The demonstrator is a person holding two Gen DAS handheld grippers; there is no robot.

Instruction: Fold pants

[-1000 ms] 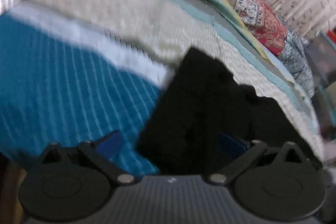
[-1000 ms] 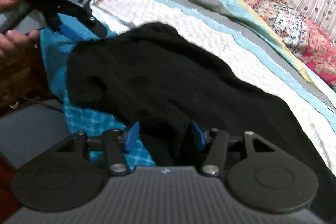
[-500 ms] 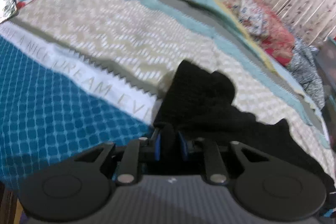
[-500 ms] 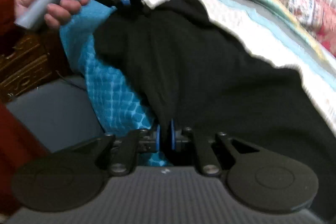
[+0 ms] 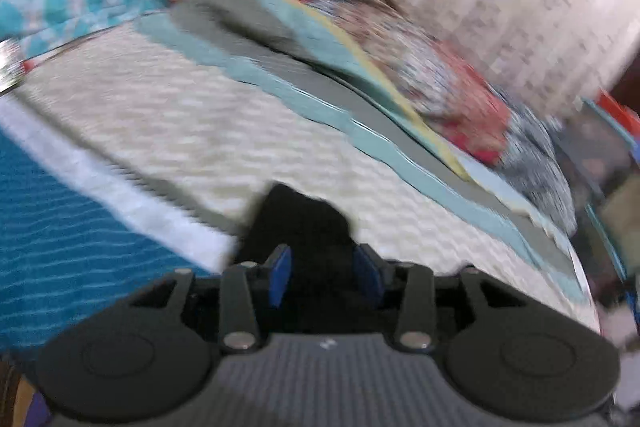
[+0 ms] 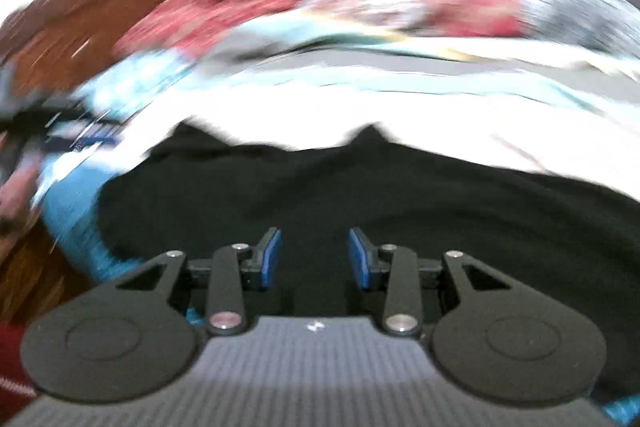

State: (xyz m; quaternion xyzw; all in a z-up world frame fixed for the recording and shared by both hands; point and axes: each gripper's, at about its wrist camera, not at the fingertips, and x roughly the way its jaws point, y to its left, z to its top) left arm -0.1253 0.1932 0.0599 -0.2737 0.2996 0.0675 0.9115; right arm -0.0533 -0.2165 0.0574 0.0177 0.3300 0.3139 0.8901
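Lying on the bedspread (image 5: 168,131), the black pants (image 6: 360,195) spread before both claws. Left claw (image 5: 324,273): pads apart, a pant corner (image 5: 298,219) between them, unclamped. Right claw (image 6: 314,259): pads apart over the cloth. Red quilt (image 5: 460,95) behind; both views blurred.

Bedding (image 6: 360,27) smeared by blur; black pants (image 6: 400,195) cut off at right edge.

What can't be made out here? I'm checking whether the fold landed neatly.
- Right wrist view: motion blur smears the pants; fold edges unreadable.
- Left wrist view: the left gripper hides most of the pants.
- Bedspread lettering: blurred.
- Right gripper: fabric contact unclear.
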